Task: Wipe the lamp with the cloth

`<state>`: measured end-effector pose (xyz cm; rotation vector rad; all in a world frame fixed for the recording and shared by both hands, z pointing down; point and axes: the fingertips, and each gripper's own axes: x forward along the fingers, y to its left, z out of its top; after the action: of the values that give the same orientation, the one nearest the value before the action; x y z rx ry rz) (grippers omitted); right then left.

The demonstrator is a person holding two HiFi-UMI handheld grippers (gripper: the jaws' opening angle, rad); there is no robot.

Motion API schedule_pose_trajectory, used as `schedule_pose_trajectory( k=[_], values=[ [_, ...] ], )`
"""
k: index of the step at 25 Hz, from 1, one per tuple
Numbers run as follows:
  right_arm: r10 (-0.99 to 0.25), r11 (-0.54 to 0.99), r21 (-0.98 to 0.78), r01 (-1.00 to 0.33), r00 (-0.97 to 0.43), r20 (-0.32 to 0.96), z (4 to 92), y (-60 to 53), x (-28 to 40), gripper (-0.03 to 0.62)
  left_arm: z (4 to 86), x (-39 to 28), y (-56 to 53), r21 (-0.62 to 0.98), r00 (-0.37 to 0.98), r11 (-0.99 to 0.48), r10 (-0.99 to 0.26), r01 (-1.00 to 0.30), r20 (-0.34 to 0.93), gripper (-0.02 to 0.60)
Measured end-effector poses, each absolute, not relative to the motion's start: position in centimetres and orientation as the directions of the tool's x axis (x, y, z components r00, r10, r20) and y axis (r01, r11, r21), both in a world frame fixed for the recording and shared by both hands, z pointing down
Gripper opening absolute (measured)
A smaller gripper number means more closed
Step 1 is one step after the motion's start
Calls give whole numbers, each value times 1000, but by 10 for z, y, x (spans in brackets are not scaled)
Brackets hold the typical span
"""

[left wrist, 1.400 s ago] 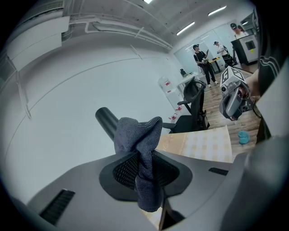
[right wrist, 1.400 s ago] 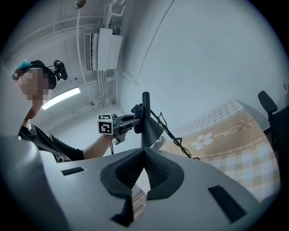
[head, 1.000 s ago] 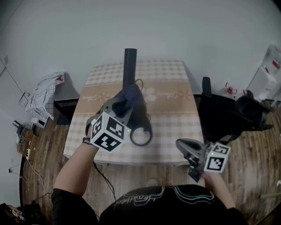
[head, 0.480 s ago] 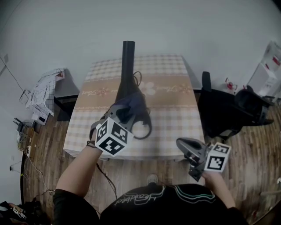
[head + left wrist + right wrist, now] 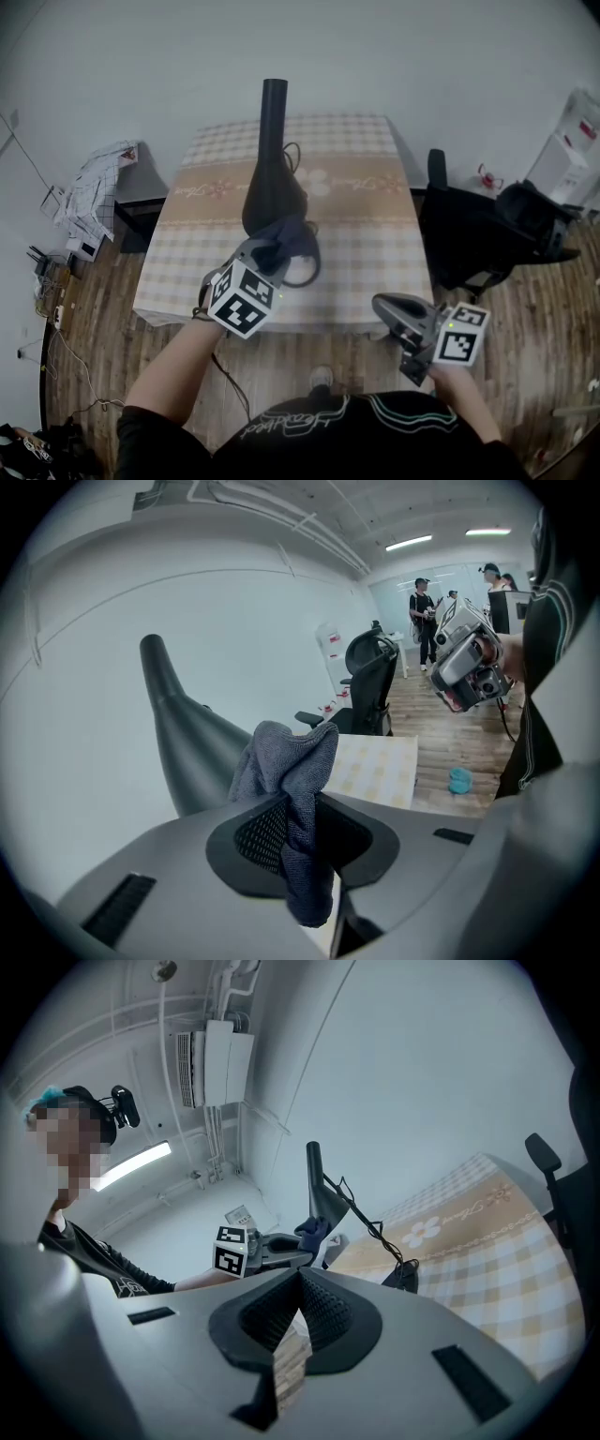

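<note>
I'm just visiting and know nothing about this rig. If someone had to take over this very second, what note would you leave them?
Left tongs: shut on the cloth, which bunches out past the tips and sits at the lower body of the lamp, seemingly touching it.
Right tongs: shut, empty, held off the near edge of the table.
Lamp: black, standing on the checked table.
Done: cloth picked up and brought to the lamp.
Left: how much is already wiped doesn't show, so probably go over the neck and base too.
</note>
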<state>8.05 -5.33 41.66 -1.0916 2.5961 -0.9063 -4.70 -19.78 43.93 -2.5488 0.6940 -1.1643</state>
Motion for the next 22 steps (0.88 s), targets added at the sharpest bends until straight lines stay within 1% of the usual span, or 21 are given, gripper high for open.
schedule_pose_trajectory(
  k=[4, 8, 11, 15, 19, 22],
  values=[
    [-688, 552, -597, -583, -723, 70, 416, -44, 77, 11, 459, -54, -173, -360, 564, -872, -489, -331, 665, 72],
    [-677, 563, -594, -575, -733, 67, 414, -35, 74, 11, 461, -66, -148, -302, 585, -875, -479, -378, 654, 72],
    [-663, 580, -589, -563, -746, 61, 411, -27, 69, 11, 453, -70, -121, -242, 629, -880, -464, -409, 623, 72],
    [-630, 613, -585, -530, -776, 43, 407, -15, 58, 11, 436, -78, -85, -199, 669, -868, -481, -455, 567, 72],
    [-602, 643, -567, -514, -797, 40, 406, -5, 48, 11, 414, -90, -57, -167, 697, -842, -522, -513, 491, 72],
    [-577, 666, -560, -492, -816, 31, 403, 1, 37, 11, 401, -106, -42, -144, 691, -807, -570, -573, 444, 72]
  ],
)
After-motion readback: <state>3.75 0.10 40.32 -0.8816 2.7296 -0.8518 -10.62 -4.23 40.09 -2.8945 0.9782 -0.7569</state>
